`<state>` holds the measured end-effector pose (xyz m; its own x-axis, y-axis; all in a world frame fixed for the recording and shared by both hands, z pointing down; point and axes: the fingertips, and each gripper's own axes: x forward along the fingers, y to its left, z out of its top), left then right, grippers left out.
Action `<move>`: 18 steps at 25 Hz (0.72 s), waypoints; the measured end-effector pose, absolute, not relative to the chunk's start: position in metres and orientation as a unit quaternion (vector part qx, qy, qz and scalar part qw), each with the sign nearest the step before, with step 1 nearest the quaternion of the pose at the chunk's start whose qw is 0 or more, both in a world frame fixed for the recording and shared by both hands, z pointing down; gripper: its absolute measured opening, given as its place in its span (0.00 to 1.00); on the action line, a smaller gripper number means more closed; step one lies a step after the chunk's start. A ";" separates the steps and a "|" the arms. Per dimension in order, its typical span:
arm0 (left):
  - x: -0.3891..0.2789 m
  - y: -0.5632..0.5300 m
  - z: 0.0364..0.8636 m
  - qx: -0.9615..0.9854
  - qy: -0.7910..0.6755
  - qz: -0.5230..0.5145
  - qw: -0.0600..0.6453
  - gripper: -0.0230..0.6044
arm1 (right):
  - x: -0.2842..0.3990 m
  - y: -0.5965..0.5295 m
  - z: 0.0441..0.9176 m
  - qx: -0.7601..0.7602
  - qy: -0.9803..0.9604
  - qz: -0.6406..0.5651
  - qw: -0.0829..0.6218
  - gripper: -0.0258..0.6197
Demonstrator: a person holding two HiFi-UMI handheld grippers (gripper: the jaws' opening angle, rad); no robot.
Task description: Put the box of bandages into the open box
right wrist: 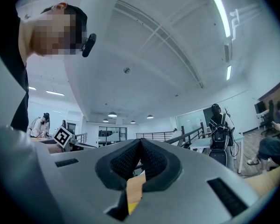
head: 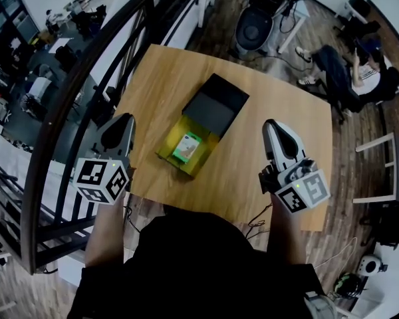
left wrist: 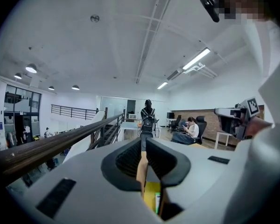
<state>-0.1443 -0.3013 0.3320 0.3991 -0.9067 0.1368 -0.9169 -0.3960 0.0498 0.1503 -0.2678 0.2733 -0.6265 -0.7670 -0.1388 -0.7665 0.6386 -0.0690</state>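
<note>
On the wooden table [head: 279, 111] stands the open box [head: 201, 126], with a yellow inside and a black lid folded back. The green and white box of bandages [head: 186, 147] lies flat inside the yellow part. My left gripper [head: 126, 121] hovers over the table's left edge, to the left of the open box, shut and empty. My right gripper [head: 272, 125] is to the box's right, also shut with nothing in it. In the left gripper view the pads [left wrist: 130, 158] nearly touch, and the yellow box [left wrist: 150, 194] shows below them. The right gripper's pads [right wrist: 126, 160] meet at the tip.
A dark stair railing [head: 66, 105] runs close along the table's left side. A seated person [head: 342, 72] and white furniture [head: 379, 171] are on the wooden floor to the right. An office chair [head: 256, 22] stands beyond the table's far edge.
</note>
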 end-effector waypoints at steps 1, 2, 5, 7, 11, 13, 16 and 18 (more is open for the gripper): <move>-0.143 -0.301 0.332 0.835 -0.545 0.044 0.059 0.10 | 0.150 -0.267 0.274 -0.425 0.902 -0.002 0.077 0.09; -0.142 -0.301 0.333 0.835 -0.545 0.044 0.059 0.10 | 0.150 -0.267 0.275 -0.426 0.902 -0.003 0.076 0.09; -0.141 -0.301 0.336 0.834 -0.546 0.050 0.058 0.08 | 0.149 -0.268 0.280 -0.428 0.901 -0.008 0.071 0.09; -0.143 -0.301 0.338 0.834 -0.546 0.051 0.058 0.07 | 0.148 -0.269 0.282 -0.429 0.901 -0.010 0.069 0.09; -0.143 -0.300 0.338 0.835 -0.545 0.049 0.056 0.06 | 0.148 -0.270 0.283 -0.429 0.901 -0.009 0.067 0.09; -0.141 -0.301 0.338 0.836 -0.544 0.048 0.056 0.06 | 0.147 -0.272 0.285 -0.428 0.901 -0.008 0.066 0.09; -0.139 -0.300 0.338 0.837 -0.543 0.047 0.056 0.06 | 0.146 -0.273 0.287 -0.427 0.902 -0.010 0.064 0.09; -0.138 -0.299 0.339 0.837 -0.542 0.047 0.056 0.06 | 0.145 -0.272 0.287 -0.426 0.903 -0.010 0.064 0.09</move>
